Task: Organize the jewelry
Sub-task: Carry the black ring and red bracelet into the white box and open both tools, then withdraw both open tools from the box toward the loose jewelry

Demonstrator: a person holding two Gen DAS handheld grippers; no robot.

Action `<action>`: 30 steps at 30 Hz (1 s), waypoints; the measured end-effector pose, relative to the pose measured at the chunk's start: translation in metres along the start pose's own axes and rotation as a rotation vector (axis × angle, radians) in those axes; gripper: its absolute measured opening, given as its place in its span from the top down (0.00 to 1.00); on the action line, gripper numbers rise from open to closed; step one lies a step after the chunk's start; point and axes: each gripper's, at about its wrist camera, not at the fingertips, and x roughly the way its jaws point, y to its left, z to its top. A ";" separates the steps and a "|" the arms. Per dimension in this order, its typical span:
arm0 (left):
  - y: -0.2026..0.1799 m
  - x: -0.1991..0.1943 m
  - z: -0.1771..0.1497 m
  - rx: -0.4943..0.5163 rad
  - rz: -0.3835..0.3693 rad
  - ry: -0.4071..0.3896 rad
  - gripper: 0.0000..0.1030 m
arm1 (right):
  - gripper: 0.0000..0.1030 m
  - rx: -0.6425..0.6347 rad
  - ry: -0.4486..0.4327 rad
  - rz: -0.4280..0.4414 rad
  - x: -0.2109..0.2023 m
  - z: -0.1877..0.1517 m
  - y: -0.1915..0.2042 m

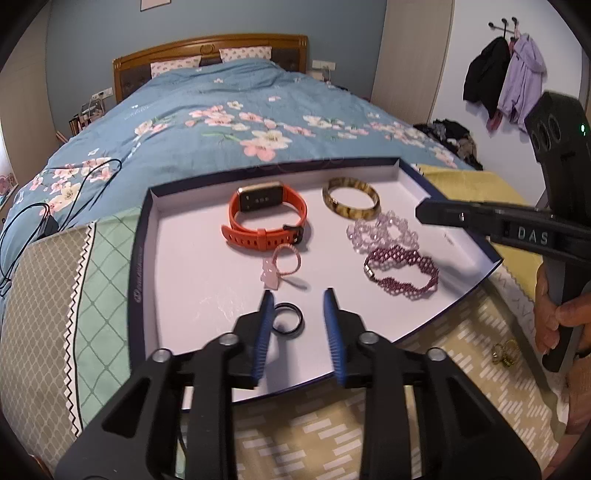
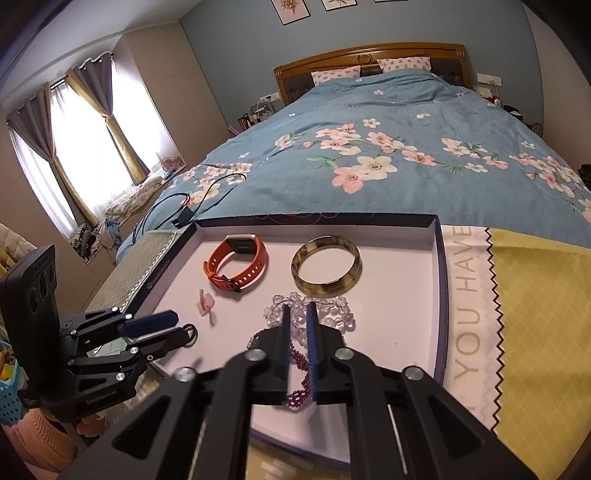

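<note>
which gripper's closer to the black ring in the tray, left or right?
Left. The left gripper has its jaws on either side of the black ring; the right gripper is off over the purple beaded bracelet.

Bedroom with blue-grey walls (image 2: 229,48); a wooden headboard (image 2: 369,55) backs a bed (image 2: 369,122) under a blue quilt printed with pink and white blossoms, two patterned pillows (image 2: 336,75) at its head. A bright window (image 2: 77,147) with grey and gold curtains (image 2: 29,125) lets in daylight on one side; three framed prints (image 2: 290,9) hang above the headboard. Opposite, dark and lilac garments (image 1: 506,81) hang from wall hooks, and a black cable (image 2: 207,195) trails over the quilt.
</note>
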 end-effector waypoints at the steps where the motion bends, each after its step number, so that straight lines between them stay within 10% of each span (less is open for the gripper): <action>1: 0.002 -0.004 0.001 -0.006 -0.004 -0.017 0.71 | 0.85 -0.002 -0.004 0.003 -0.003 -0.001 0.001; 13: 0.005 -0.058 -0.018 0.003 -0.042 -0.093 0.63 | 0.62 -0.053 -0.031 0.036 -0.043 -0.028 0.017; 30: -0.011 -0.088 -0.080 0.073 -0.078 -0.027 0.61 | 0.76 -0.047 0.086 -0.015 -0.076 -0.109 0.012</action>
